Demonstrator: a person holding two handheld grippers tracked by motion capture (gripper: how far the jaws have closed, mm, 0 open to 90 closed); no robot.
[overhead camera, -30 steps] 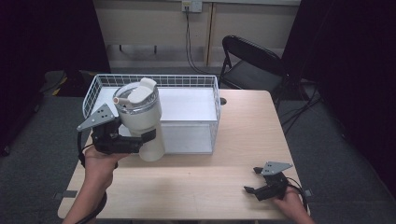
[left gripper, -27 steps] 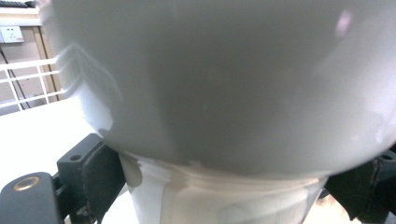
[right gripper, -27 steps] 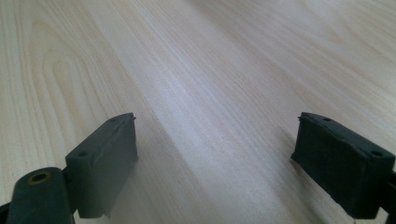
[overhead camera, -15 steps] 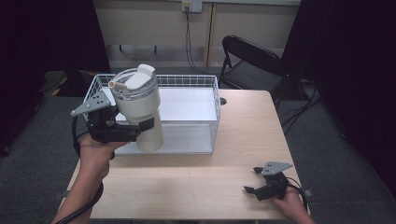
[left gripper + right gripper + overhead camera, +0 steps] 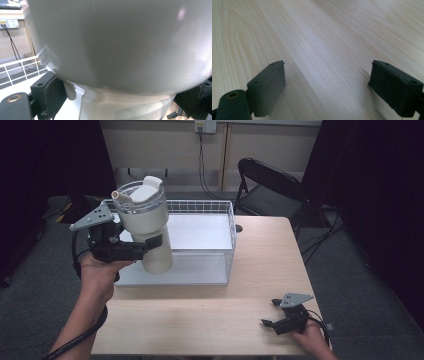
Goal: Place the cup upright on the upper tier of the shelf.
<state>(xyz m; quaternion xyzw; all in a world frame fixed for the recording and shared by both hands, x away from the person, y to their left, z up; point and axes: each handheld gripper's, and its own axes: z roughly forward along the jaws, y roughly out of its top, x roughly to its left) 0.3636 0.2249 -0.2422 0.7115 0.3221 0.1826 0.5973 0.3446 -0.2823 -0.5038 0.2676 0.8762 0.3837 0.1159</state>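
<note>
A large white tumbler [image 5: 148,232] with a clear lid and a spout hangs in the air, tilted slightly, over the left front of the white wire basket [image 5: 229,240]. My left gripper [image 5: 144,248] is shut on its narrower lower body, with a person's hand behind it. In the left gripper view the tumbler's [image 5: 120,45] wide wall looms close, with the black jaws of the left gripper [image 5: 125,102] pressed against either side of its base. My right gripper [image 5: 270,321] lies low on the wooden table [image 5: 200,320] at the front right. In its own view the right gripper [image 5: 327,85] is open over bare wood [image 5: 324,32].
The basket stands on the table's back left half and its white floor is bare. A black folding chair [image 5: 267,190] stands behind the table's far right corner. Cables hang down the back wall, and dark curtains flank both sides.
My left gripper has lifted the tumbler higher and slightly leftward over the basket's front wall. The right gripper has stayed still on the table.
</note>
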